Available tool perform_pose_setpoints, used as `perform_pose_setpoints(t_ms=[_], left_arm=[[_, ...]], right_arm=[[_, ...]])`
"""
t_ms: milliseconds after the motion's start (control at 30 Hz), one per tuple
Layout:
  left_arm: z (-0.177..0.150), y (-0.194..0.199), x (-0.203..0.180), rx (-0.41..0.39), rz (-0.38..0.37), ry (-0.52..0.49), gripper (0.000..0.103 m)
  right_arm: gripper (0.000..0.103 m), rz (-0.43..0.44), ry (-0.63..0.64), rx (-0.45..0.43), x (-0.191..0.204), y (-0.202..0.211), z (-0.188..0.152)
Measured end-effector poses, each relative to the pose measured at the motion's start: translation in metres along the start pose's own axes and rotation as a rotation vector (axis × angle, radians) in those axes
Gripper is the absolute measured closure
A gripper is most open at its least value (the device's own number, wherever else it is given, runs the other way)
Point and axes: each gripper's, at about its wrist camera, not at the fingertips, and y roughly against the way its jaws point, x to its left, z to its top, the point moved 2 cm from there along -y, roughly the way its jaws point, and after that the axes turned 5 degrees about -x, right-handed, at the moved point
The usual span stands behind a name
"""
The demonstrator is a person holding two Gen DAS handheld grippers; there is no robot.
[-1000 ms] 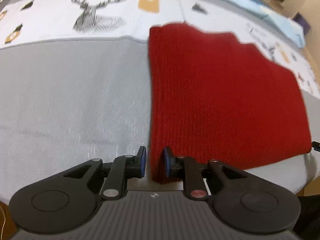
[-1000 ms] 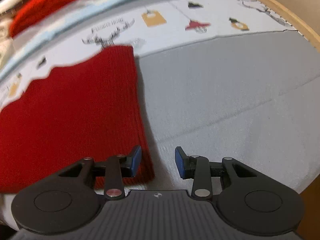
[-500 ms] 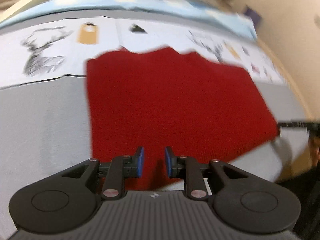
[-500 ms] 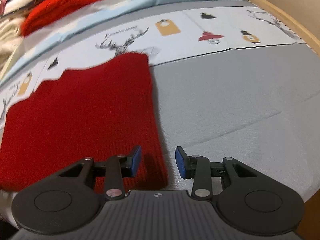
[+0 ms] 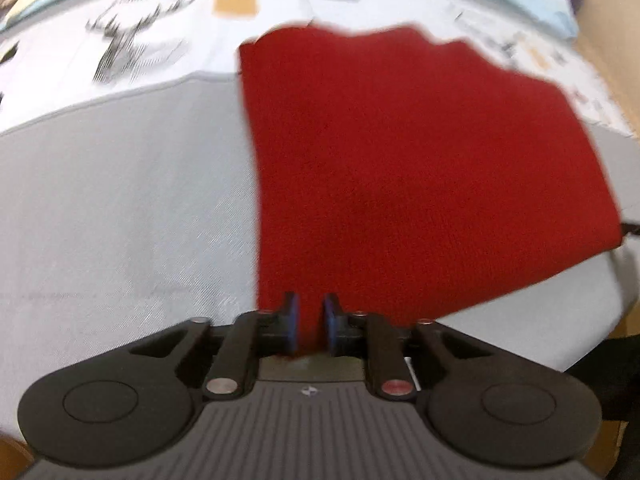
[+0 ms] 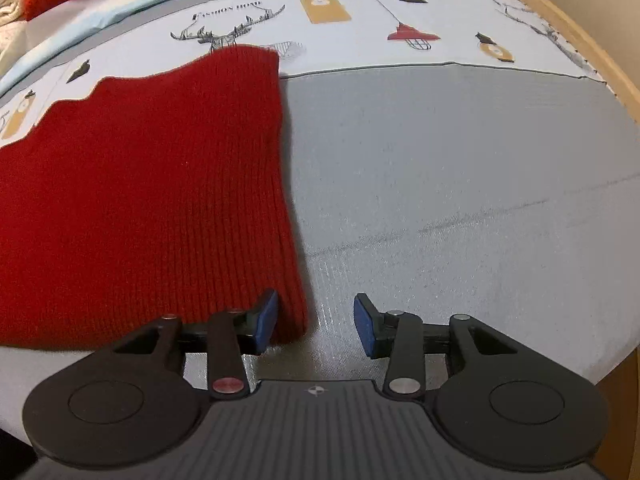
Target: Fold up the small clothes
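Red ribbed knit garment (image 6: 152,184), folded flat on the bed, near corners at the jaws.

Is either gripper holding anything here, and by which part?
The left gripper pinches the red knit garment at its near edge, close to the left corner. The right gripper is open, straddling the near right corner, holding nothing.

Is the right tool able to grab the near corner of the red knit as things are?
Probably yes: the right tool is open, the red knit corner lies between its pads, nothing blocking.
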Motion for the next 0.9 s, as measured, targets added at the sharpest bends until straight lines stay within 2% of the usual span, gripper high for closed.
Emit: perform_pose_setpoints(t_ms=[67,167,300,400,433,500,567,600,667,700,733,800,867,900], left_arm=[[-0.002,0.005,0.002,-0.009,-0.017,0.003,0.091],[-0.004,0.015,0.012,-0.044,-0.044,0.037,0.091],[-0.004,0.013,0.023,-0.022,-0.008,0.054,0.090],[-0.001,0.022,0.039,-0.069,-0.022,0.111,0.089],[0.001,0.028,0.045,-0.094,-0.023,0.134,0.089],[0.003,0.039,0.061,-0.134,-0.044,0.200,0.089],[0.002,0.048,0.073,-0.165,-0.056,0.245,0.089],[0.002,0.053,0.080,-0.184,-0.053,0.262,0.088],[-0.001,0.062,0.093,-0.213,-0.045,0.291,0.088],[-0.003,0.068,0.102,-0.230,-0.034,0.310,0.087],[-0.005,0.074,0.109,-0.245,-0.019,0.321,0.084],[-0.008,0.086,0.124,-0.284,0.019,0.331,0.072],[-0.010,0.096,0.139,-0.315,0.036,0.335,0.072],[-0.011,0.098,0.147,-0.323,0.037,0.343,0.072]], right_arm=[[0.060,0.002,0.005,-0.032,0.002,0.003,0.004],[0.060,-0.012,-0.002,-0.011,0.003,-0.002,0.003],[0.060,-0.038,-0.012,-0.030,0.006,-0.002,0.004],[0.058,-0.074,-0.008,-0.047,0.010,0.001,0.000],[0.058,-0.095,-0.017,-0.073,0.010,0.006,-0.001],[0.059,-0.143,-0.026,-0.191,0.012,0.022,-0.001],[0.059,-0.123,-0.018,-0.271,0.018,0.034,-0.002],[0.059,-0.105,-0.020,-0.244,0.018,0.030,-0.003],[0.060,-0.095,-0.032,-0.088,0.015,0.006,-0.011],[0.057,-0.108,-0.055,-0.058,0.012,0.000,-0.014],[0.057,-0.123,-0.082,-0.083,0.010,0.003,-0.014],[0.058,-0.191,-0.078,-0.193,0.016,0.021,-0.012],[0.058,-0.255,-0.027,-0.313,0.031,0.041,-0.014],[0.058,-0.256,-0.005,-0.364,0.041,0.050,-0.016]])
